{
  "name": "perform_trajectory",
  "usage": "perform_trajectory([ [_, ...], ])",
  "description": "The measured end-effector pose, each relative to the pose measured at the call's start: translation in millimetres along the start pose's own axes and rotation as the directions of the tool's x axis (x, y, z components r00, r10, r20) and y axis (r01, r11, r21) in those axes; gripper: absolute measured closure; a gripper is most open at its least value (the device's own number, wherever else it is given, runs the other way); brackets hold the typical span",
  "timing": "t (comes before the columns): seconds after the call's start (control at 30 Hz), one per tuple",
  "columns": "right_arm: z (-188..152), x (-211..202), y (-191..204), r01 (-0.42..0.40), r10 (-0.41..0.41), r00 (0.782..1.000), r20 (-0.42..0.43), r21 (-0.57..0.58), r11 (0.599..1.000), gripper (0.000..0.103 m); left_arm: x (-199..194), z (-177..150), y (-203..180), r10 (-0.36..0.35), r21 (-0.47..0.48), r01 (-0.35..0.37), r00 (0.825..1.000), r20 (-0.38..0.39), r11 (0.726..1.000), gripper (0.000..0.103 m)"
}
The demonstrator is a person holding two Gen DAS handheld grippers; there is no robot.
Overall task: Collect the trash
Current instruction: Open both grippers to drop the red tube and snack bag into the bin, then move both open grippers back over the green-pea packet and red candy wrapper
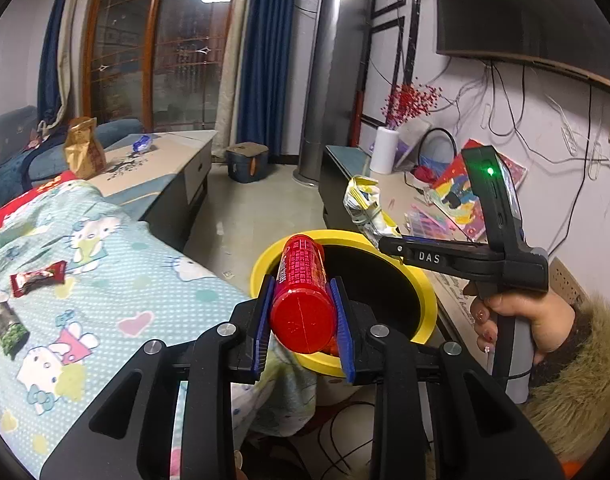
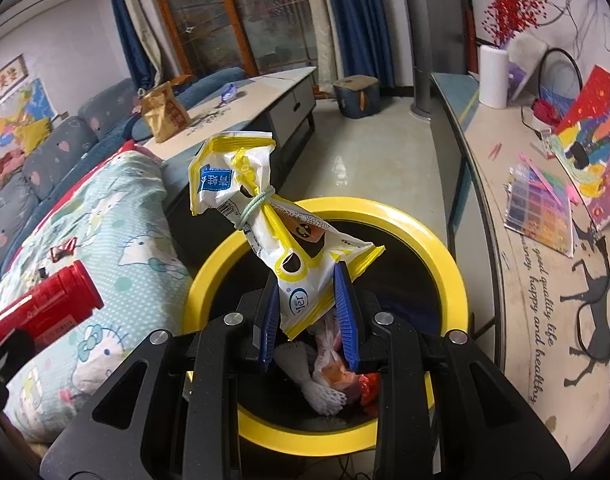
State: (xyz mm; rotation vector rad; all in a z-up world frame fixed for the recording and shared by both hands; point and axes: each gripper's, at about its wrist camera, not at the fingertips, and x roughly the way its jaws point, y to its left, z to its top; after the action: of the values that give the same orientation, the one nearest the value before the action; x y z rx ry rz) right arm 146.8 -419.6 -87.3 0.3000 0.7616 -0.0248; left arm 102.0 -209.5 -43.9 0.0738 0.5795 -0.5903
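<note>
My left gripper (image 1: 305, 320) is shut on a red cylindrical can (image 1: 303, 296) and holds it over the near rim of the yellow-rimmed black trash bin (image 1: 427, 300). My right gripper (image 2: 309, 316) is shut on a white and yellow snack bag (image 2: 265, 216) tied with an elastic band, held above the same bin (image 2: 445, 256). The bin holds several pieces of trash (image 2: 329, 372). The red can also shows at the left of the right wrist view (image 2: 45, 312). The right gripper and bag show in the left wrist view (image 1: 365, 204).
A Hello Kitty blanket (image 1: 105, 280) lies left of the bin with a red wrapper (image 1: 39, 278) and a dark packet (image 1: 9, 328) on it. A brown paper bag (image 1: 83, 148) and a blue wrapper (image 1: 141, 143) sit on the coffee table. A cluttered sideboard (image 2: 545, 240) runs along the right.
</note>
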Motion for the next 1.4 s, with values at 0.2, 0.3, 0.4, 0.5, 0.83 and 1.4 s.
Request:
perform_trajectory([
  [0.2,-2.3,4.4,-15.0,0.011,-0.01,1.0,-0.016,0.041,0.999,0.082,23.0,-1.9,-11.6,-0.015,0.024,0.016,0.999,-0.032,1.0,0.076],
  [0.3,-3.0,5.3,-20.8,0.011,-0.01,1.0,-0.018,0.058,0.998,0.081,32.5,-1.8,-13.0,-0.019,0.025,0.02,0.999,-0.044,0.999,0.076],
  [0.4,-3.3,5.2,-27.9,0.003,-0.002,1.0,-0.013,0.085,0.996,0.075,40.0,1.3,-13.4,-0.035,0.018,0.036,0.998,-0.043,0.999,0.076],
  [0.5,-3.4,3.9,-31.2,0.007,-0.007,1.0,-0.004,0.115,0.993,0.065,51.0,6.8,-11.3,-0.074,-0.006,0.074,0.996,-0.041,0.997,0.047],
  [0.83,-1.2,-3.0,-21.5,0.011,-0.014,0.999,0.033,0.087,0.996,0.053,39.8,0.7,6.8,-0.008,-0.071,0.007,1.0,-0.016,0.997,0.013],
  [1.4,-1.2,-22.6,64.1,-0.159,0.172,0.982,0.072,-0.167,0.973,0.053,-21.3,5.4,67.1,0.211,-0.172,-0.195,0.974,0.08,0.966,0.012],
])
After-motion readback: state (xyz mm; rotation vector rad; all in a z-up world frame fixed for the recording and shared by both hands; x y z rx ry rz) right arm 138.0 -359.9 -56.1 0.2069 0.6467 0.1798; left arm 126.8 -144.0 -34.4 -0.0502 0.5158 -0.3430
